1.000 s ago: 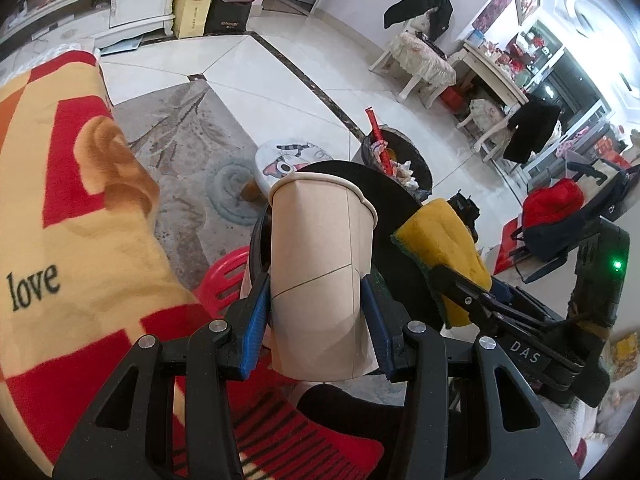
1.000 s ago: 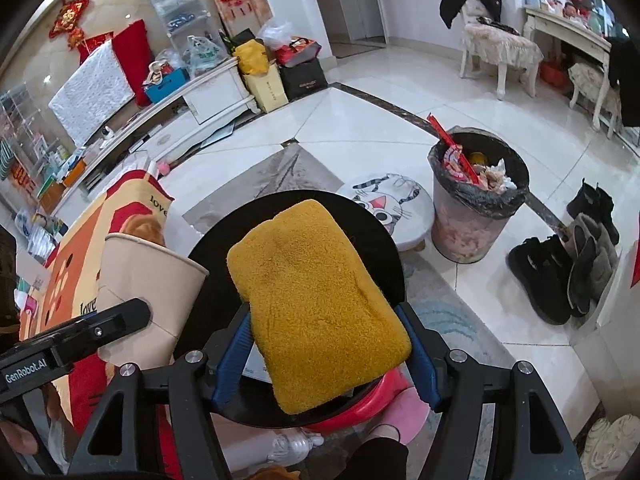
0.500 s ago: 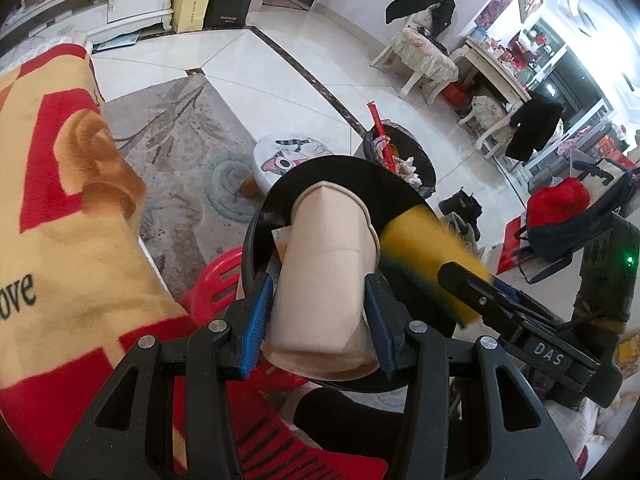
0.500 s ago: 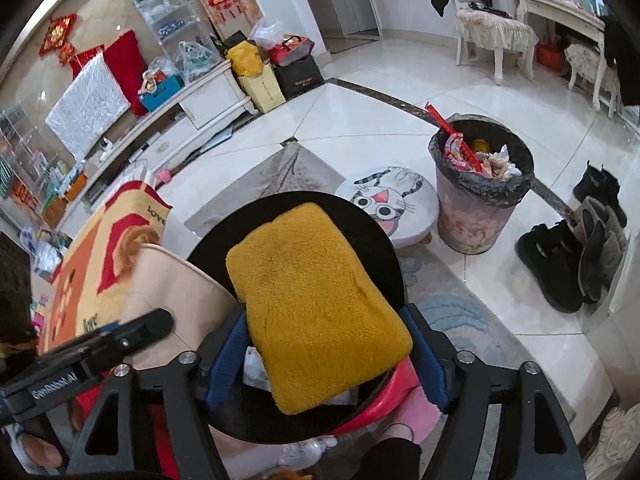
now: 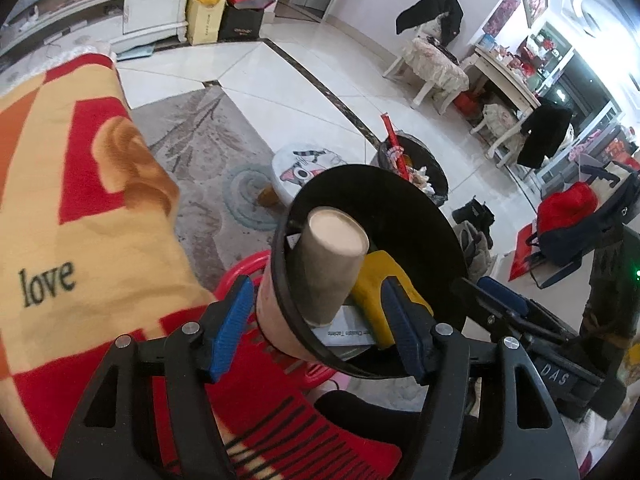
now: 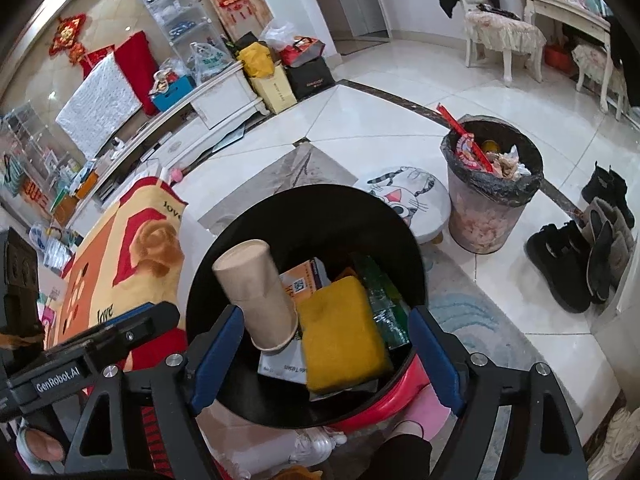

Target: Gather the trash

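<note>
Both grippers hang over the black bin [image 6: 400, 240], jaws just opened and holding nothing: left gripper [image 5: 316, 332], right gripper [image 6: 326, 360]. Inside the bin, the paper cup [image 6: 256, 292] lies upturned beside the yellow sponge [image 6: 344, 348]. The cup leans near the rim and could tip out. Behind the bin, the blanket [image 5: 80, 208] reads "love".

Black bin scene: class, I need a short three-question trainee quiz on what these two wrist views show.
1. True or false: the paper cup lies upside down in the black bin.
2. Which item lies beside the cup? A) yellow sponge B) a green bottle C) a blue towel
3. Fill in: both the left gripper and the right gripper have just been opening, and their jaws now grip ____.

Key: 1 true; 2 A; 3 nothing.
</note>
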